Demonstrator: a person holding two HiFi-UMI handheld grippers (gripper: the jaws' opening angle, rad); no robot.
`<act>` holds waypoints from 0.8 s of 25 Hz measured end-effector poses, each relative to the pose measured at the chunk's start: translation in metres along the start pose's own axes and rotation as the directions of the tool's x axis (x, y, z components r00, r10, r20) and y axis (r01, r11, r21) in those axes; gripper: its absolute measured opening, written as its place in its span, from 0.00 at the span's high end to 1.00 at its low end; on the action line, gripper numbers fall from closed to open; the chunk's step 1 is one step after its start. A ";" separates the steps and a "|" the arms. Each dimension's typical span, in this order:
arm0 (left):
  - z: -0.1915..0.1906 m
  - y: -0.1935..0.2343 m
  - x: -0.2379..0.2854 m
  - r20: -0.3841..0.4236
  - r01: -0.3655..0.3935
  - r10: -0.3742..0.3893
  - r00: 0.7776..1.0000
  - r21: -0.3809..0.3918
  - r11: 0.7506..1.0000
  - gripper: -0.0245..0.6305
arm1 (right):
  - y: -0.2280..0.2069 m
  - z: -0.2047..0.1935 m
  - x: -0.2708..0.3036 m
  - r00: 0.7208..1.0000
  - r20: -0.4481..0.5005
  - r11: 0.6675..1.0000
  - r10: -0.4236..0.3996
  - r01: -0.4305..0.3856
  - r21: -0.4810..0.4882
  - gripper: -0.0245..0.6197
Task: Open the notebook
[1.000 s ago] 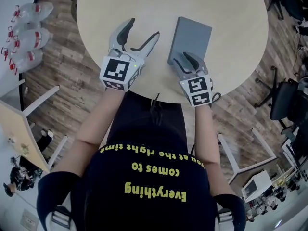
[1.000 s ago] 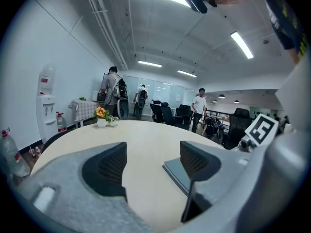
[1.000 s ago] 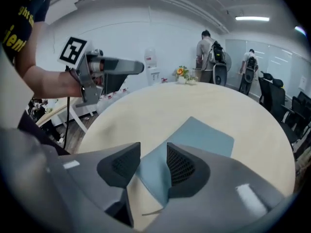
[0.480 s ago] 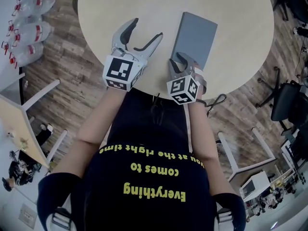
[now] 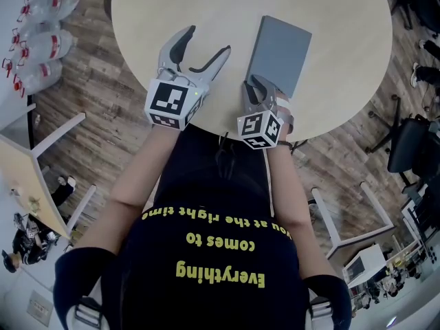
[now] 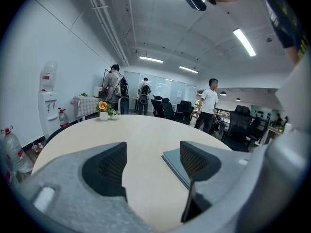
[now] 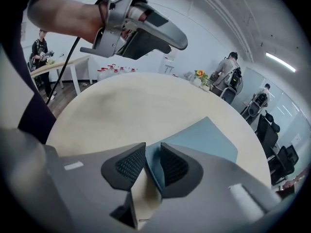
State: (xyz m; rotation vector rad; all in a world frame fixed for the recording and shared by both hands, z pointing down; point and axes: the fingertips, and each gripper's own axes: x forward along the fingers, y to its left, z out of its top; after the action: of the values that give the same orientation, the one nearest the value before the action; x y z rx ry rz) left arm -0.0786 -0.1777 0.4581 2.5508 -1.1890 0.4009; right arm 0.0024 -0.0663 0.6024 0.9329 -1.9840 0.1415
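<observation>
A grey-blue closed notebook (image 5: 280,52) lies on the round beige table (image 5: 172,5), right of the middle. My right gripper (image 5: 251,88) points down at the notebook's near left corner. In the right gripper view its jaws are closing, and the corner of the notebook (image 7: 204,137) fills the narrow gap in my right gripper (image 7: 153,161). My left gripper (image 5: 205,43) hovers over bare table left of the notebook, jaws wide open and nothing between them. The left gripper view shows my left gripper (image 6: 153,161) with the notebook (image 6: 172,161) lying behind its right finger.
The table's near edge runs just under both grippers. A small flower pot (image 6: 103,111) stands at the far side of the table. Water bottles (image 5: 41,40) lie on the floor at left. A black office chair (image 5: 412,143) stands at right. People stand far off in the room.
My right gripper has rolled and sunk from on top of the notebook to its near left corner, and its jaws have narrowed around that corner. The left gripper has stayed put.
</observation>
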 end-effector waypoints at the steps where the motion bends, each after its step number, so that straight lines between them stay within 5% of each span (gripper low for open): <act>1: 0.000 0.000 0.000 0.001 -0.001 0.001 1.000 0.000 1.000 0.44 | 0.000 0.001 -0.001 1.000 0.011 1.000 0.005 -0.005 0.025 0.80; 7: -0.001 -0.004 -0.001 0.003 -0.004 0.004 1.000 0.001 1.000 0.44 | -0.011 0.003 -0.014 0.994 0.091 0.962 0.059 -0.081 0.260 0.86; 11: 0.001 -0.001 -0.004 0.009 -0.005 0.005 1.000 0.001 1.000 0.44 | -0.016 0.006 -0.018 0.974 0.172 0.876 0.147 -0.209 0.434 0.87; 16: 0.005 -0.003 -0.003 0.013 -0.001 0.001 1.000 0.005 1.000 0.44 | -0.023 0.004 -0.018 0.954 0.225 0.786 0.199 -0.293 0.545 0.87; 20: 0.009 -0.004 -0.002 0.016 -0.001 0.001 1.000 0.010 1.000 0.44 | -0.026 0.003 -0.020 0.949 0.237 0.757 0.206 -0.308 0.577 0.87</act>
State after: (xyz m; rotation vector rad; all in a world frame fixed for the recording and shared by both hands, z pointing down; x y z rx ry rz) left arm -0.0757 -0.1771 0.4484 2.5666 -1.1966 0.3886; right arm 0.0232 -0.0749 0.5782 1.0800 -2.2566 0.9450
